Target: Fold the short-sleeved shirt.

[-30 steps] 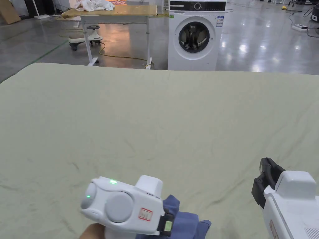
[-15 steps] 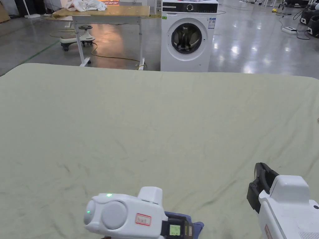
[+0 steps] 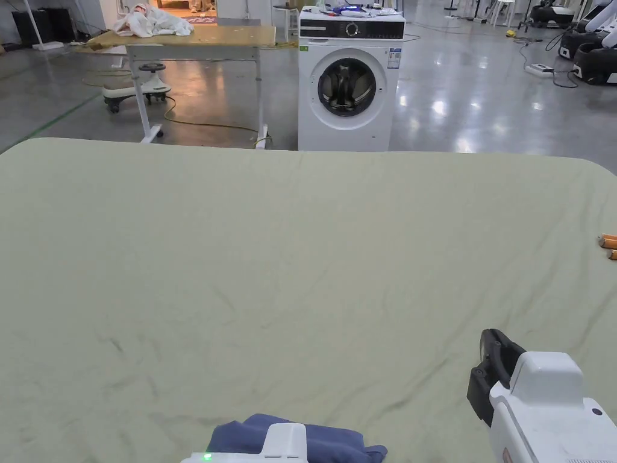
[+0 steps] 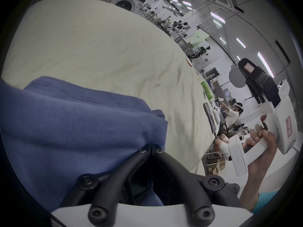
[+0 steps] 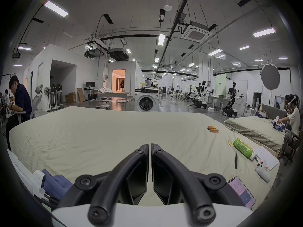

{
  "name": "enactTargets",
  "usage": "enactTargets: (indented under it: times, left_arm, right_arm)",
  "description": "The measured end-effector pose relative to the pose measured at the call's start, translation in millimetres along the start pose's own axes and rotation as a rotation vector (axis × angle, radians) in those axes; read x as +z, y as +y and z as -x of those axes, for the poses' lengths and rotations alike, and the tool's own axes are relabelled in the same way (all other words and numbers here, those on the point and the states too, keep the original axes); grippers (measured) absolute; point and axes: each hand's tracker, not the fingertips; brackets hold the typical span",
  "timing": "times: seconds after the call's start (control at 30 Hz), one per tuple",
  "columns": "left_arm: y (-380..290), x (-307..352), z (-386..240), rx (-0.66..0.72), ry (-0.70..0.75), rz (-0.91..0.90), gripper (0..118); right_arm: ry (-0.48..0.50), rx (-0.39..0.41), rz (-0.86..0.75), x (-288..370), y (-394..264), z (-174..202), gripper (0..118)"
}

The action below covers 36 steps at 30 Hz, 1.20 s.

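Blue shirt [image 3: 301, 435] is lying bunched on the near edge of the pale green bed sheet [image 3: 301, 253], straight out from the washing machine [image 3: 346, 84] across the whole bed.

Left gripper [image 4: 151, 150] is sitting on the shirt, jaws drawn together with blue cloth bunching between and around them, so it is pinching the shirt.

Right gripper [image 5: 150, 146] is hovering above bare sheet on the shirt's right, apart from it, jaws pressed nearly together with only a thin slit and nothing between.

Orange cylinders [image 5: 212, 129] are resting toward the sheet's right edge, well away from the shirt.
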Motion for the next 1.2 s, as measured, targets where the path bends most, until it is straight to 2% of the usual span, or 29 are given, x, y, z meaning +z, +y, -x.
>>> enactTargets:
  times: [0.17,0.3,0.43,0.8,0.9,1.07,1.2]
  left_arm:
    - [4,30,-16,-0.131,0.024,-0.029,3]
    - [20,69,-19,-0.186,0.040,-0.180,3]
    - [34,107,-21,-0.296,0.253,-0.415,0]
    - [34,177,-21,-0.400,0.734,-0.960,0]
    - [30,182,-18,-0.407,0.817,-0.995,0]
    - [22,186,-8,-0.418,0.840,-0.960,0]
    - [13,188,8,-0.371,0.820,-0.899,0]
  right_arm:
    - [0.004,0.001,-0.003,-2,2,3,2]
    - [0.010,-0.007,-0.002,-7,5,9,2]
    - [0.013,-0.011,0.002,-14,6,19,2]
    - [-0.012,-0.057,-0.056,-17,28,36,2]
    - [-0.017,-0.060,-0.078,-14,34,39,2]
    - [-0.004,-0.045,-0.073,-2,36,44,2]
    - [0.080,-0.016,0.027,17,14,63,2]
